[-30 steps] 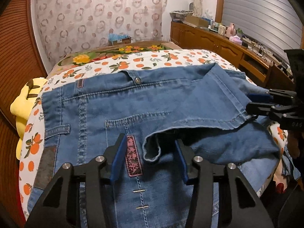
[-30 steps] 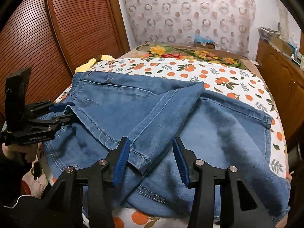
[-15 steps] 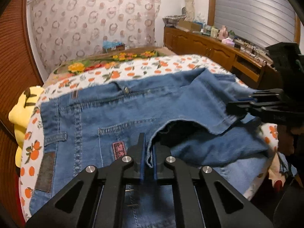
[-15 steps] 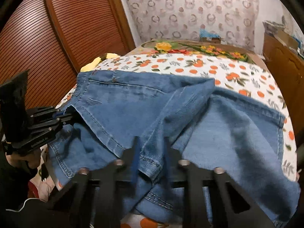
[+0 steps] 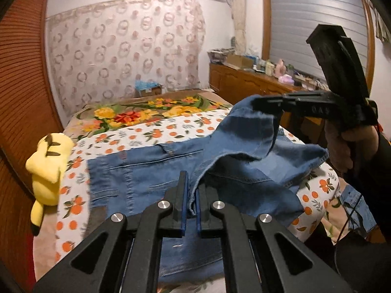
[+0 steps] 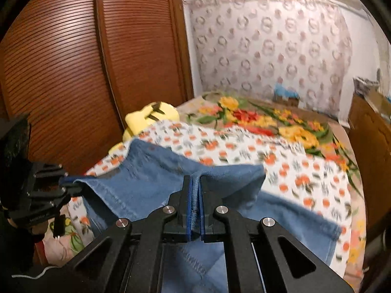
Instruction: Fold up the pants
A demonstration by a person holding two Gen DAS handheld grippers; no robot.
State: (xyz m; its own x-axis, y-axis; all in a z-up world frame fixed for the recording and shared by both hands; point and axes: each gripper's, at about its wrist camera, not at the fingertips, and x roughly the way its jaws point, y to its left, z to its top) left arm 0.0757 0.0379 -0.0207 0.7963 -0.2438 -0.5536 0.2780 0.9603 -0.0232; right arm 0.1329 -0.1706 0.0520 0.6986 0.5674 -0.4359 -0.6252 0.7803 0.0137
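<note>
Blue denim pants (image 5: 146,171) lie across the orange-print bed sheet (image 5: 136,134), waistband to the far side. My left gripper (image 5: 191,195) is shut on a hem edge of the folded-over leg. The same leg's other corner hangs lifted from my right gripper (image 5: 265,103), held in a person's hand at the right. In the right wrist view my right gripper (image 6: 194,195) is shut on a denim fold, and the pants (image 6: 146,175) stretch left to my left gripper (image 6: 67,186). The leg fabric sags between the two grips, raised above the bed.
A yellow plush toy (image 5: 48,161) lies at the bed's left edge beside brown louvred doors (image 6: 61,73). A floral blanket (image 5: 136,114) and a cardboard box (image 5: 147,89) sit at the far end. A cluttered wooden dresser (image 5: 256,83) runs along the right.
Both grippers were open over the folded leg's edge; both have shut on the denim and risen, lifting that leg off the bed.
</note>
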